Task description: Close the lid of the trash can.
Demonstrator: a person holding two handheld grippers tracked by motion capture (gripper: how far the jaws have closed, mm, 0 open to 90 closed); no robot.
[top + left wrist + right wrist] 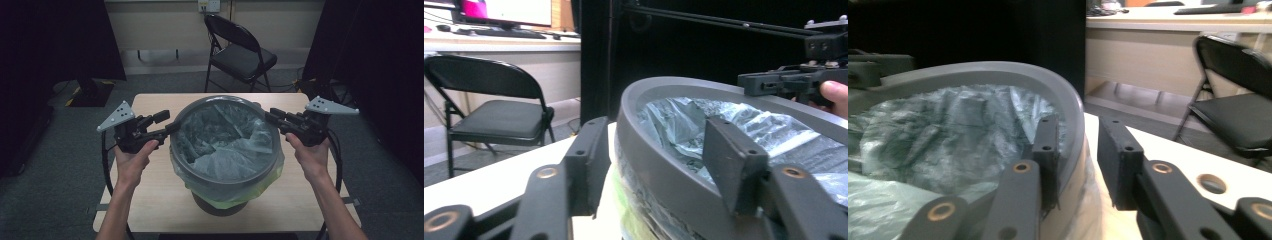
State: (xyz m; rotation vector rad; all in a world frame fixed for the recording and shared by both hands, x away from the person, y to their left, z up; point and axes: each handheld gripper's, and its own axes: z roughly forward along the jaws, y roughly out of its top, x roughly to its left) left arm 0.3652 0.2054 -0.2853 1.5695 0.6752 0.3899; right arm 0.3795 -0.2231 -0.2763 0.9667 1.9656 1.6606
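Left gripper (pixel 170 126) at the left edge of the grey ring (pixel 225 187) that caps the bin (pixel 215 206) at mid-table. In the left gripper view its jaws straddle the ring's wall, one outside, one inside over the bag; a gap is visible on the outer side at least, so the pads do not look pressed home — about half open, nothing clamped yet. The clear liner bag (pixel 225 145) lies crumpled in the bin's mouth, its yellow-green hem (pixel 250 192) hanging below the ring on the near side. The table (pixel 150 210) around the bin is bare wood. Right gripper (pixel 270 117) at the ring's right edge. In the right gripper view the inner jaw lies close against the inside of the ring, the outer jaw stands just off the outside; narrow gap, cannot tell whether the pads actually bite. Folding chair (pixel 240 55) behind the table, well apart. Risks as I judge them: if one side grips before the other, a lift would tip the ring and drag the bag askew. A jaw closing on loose film rather than on the rim could tear the liner or pull it out. A shallow hold on the rounded rim could slip and let the ring drop back crooked. The bin stands tall on a small foot; a sideways pull might rock it.
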